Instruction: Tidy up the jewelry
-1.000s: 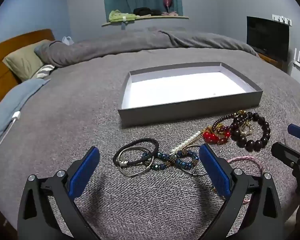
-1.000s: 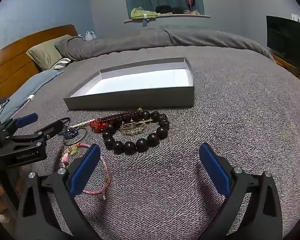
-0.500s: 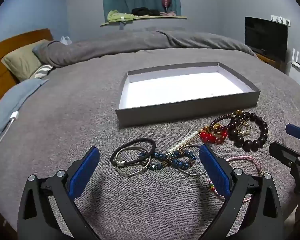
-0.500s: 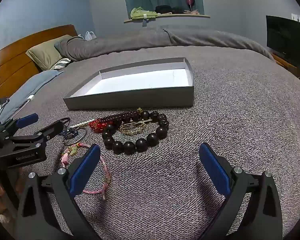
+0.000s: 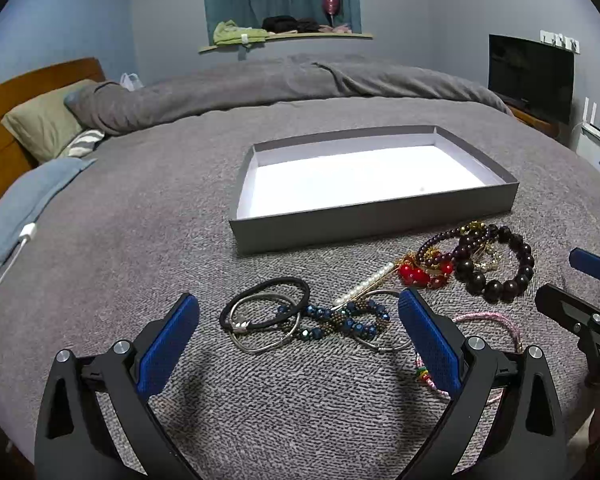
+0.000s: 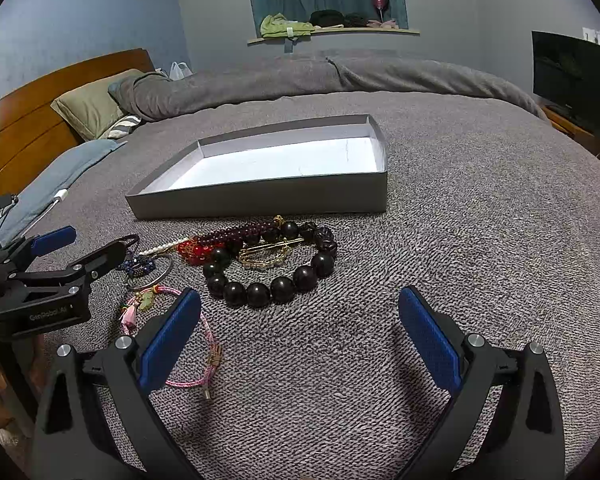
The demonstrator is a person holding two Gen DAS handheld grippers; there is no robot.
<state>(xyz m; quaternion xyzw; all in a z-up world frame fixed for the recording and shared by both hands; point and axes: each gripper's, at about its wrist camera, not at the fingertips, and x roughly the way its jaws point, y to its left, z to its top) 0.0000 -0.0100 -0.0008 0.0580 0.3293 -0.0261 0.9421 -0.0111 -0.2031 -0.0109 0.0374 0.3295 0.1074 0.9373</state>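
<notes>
A shallow grey box (image 5: 374, 220) with a white inside lies on the grey bedspread; it also shows in the right wrist view (image 6: 260, 202). In front of it lies a pile of jewelry: a black hair tie (image 5: 265, 303), a blue beaded bracelet (image 5: 342, 320), a pearl clip (image 5: 366, 286), red beads (image 5: 420, 274), a dark large-bead bracelet (image 6: 272, 280) and a pink cord bracelet (image 6: 188, 344). My left gripper (image 5: 298, 340) is open and empty, just before the hair tie and blue beads. My right gripper (image 6: 300, 336) is open and empty, just before the dark bead bracelet.
A rumpled grey duvet (image 5: 284, 84) and pillows (image 5: 44, 120) lie at the back and left. A white charging cable (image 5: 8, 264) runs along the left. A TV (image 5: 530, 76) stands at the right. The window shelf (image 5: 284, 36) holds clothes.
The left gripper has drifted slightly, so the box and jewelry sit a little further left in its view. The right gripper has barely moved. Both stay open.
</notes>
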